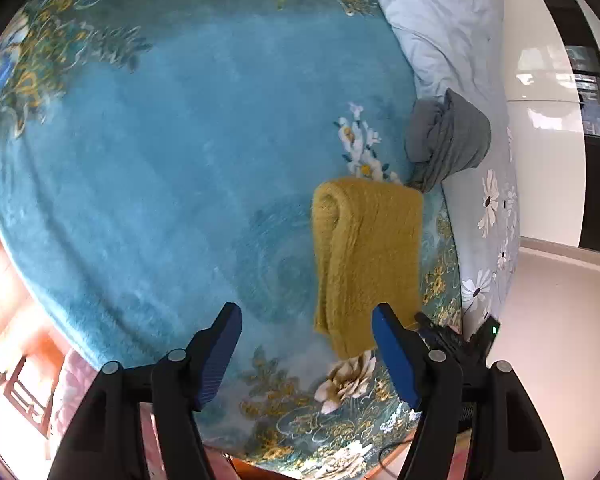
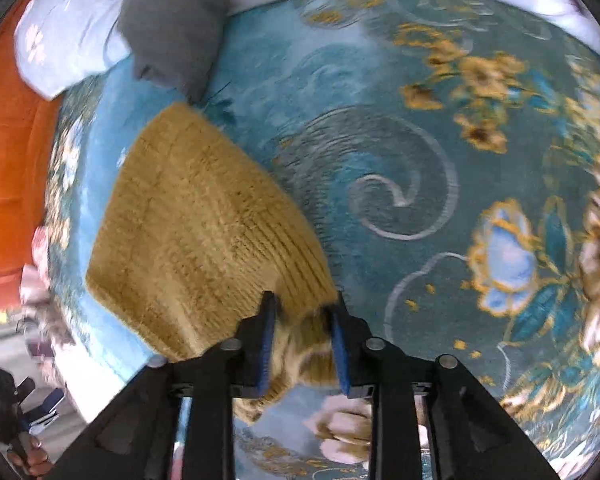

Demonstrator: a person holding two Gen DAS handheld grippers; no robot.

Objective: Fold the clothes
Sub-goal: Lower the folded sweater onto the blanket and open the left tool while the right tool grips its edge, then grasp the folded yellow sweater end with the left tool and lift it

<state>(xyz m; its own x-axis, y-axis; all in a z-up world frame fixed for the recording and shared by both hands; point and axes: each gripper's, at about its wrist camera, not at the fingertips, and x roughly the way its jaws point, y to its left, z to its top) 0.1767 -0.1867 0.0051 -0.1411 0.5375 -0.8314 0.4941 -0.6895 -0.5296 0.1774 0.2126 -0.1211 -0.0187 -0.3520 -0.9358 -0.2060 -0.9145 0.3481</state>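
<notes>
A mustard-yellow knit garment (image 1: 368, 264) lies folded into a long strip on the blue floral blanket (image 1: 160, 160), near the bed's right edge. My left gripper (image 1: 306, 320) hovers open above the blanket just left of the strip's near end, with nothing between its fingers. In the right wrist view, the same yellow garment (image 2: 204, 232) spreads ahead and to the left. My right gripper (image 2: 303, 308) is shut on its near corner, with knit fabric bunched between the blue pads. The right gripper's black body (image 1: 448, 338) shows at the strip's near right corner.
A crumpled grey garment (image 1: 448, 140) sits beyond the yellow one, against a pale blue daisy-print duvet (image 1: 440, 20); both also appear in the right wrist view, the grey garment (image 2: 172, 20) and the duvet (image 2: 68, 40). White floor (image 1: 560, 320) lies right of the bed, wooden furniture (image 1: 16, 392) to the left.
</notes>
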